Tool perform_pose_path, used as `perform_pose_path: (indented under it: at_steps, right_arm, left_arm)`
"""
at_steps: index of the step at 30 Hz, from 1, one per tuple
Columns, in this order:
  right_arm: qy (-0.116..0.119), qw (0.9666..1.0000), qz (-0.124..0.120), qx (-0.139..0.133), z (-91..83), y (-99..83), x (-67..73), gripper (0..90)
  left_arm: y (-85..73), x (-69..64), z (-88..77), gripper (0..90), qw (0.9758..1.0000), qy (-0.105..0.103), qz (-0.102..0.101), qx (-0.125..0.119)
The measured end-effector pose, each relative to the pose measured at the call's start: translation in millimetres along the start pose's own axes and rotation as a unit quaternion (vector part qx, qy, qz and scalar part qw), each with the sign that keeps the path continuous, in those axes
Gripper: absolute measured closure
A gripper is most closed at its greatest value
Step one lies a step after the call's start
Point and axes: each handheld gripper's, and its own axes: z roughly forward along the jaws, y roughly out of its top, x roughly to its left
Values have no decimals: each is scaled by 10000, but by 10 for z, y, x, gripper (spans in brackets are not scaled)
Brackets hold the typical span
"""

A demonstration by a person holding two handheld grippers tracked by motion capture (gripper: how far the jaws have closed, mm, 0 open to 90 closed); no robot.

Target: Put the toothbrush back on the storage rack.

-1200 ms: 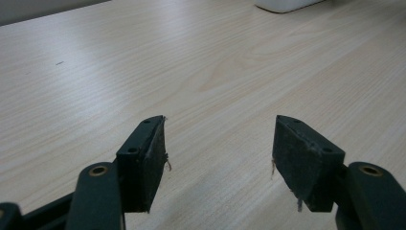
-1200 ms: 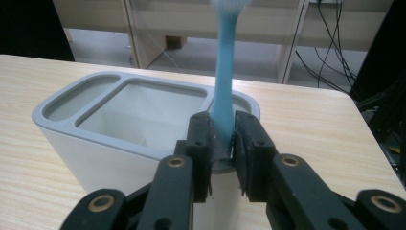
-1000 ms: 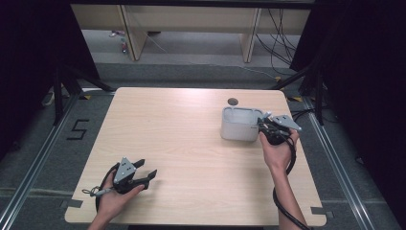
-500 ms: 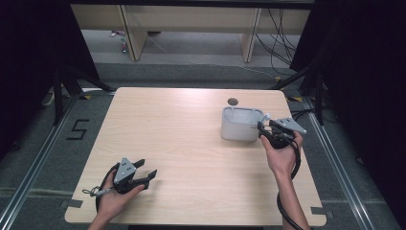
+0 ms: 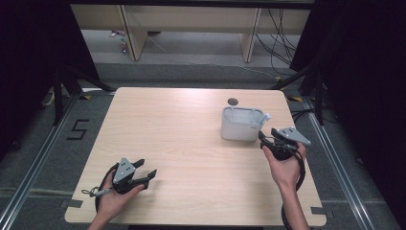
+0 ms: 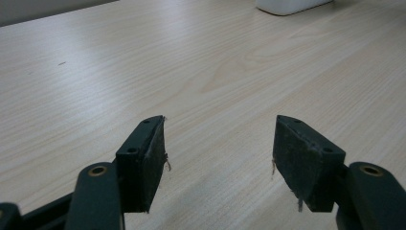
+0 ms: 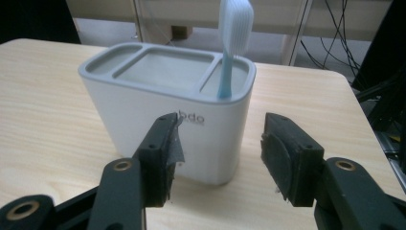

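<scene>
Now parked just short of the holder (image 7: 167, 124) at the surface's (image 5: 191, 139) far right: right tongs (image 7: 220, 158) empty, jaws just opened wide, nothing between them. Toothbrush (image 7: 233, 43) standing upright in the holder's end slot, head up, probably freshly dropped there. Left tongs (image 6: 218, 163) open too, gripping nothing, resting idle over bare wood at the near left, likely kept clear.

A pale wooden table (image 5: 191, 143) bears a white holder (image 5: 242, 128) (three compartments) near its far right corner
</scene>
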Motion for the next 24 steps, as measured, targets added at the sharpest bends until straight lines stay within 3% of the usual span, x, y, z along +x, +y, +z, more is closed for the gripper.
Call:
perform_pose_path:
  at_steps: [1,4,7,11,13,21,24]
  right_arm:
    - [-17,9999,-155,-55,-2,-17,-17,473]
    - [24,9999,-105,89,-50,-75,1,462]
    - [94,9997,-222,64,-69,-144,-16,458]
    - [78,9997,-185,143,-139,-232,-28,456]
    - [12,9995,-283,143,-162,-264,-57,455]
    - [51,9998,-112,154,-257,-413,-100,444]
    - [-39,9999,-56,141,-297,-490,-139,438]
  left_arm:
    - [0,0,0,353,10000,0,4,1]
    - [0,0,-1,353,10000,5,-1,1]
    - [0,-2,-1,352,10000,8,-2,-4]
    - [0,-4,0,353,10000,8,7,-1]
    - [0,-3,-1,353,10000,8,5,2]
    - [-3,-4,-3,352,10000,15,-26,-21]
    - [-4,1,-5,353,10000,22,-40,-28]
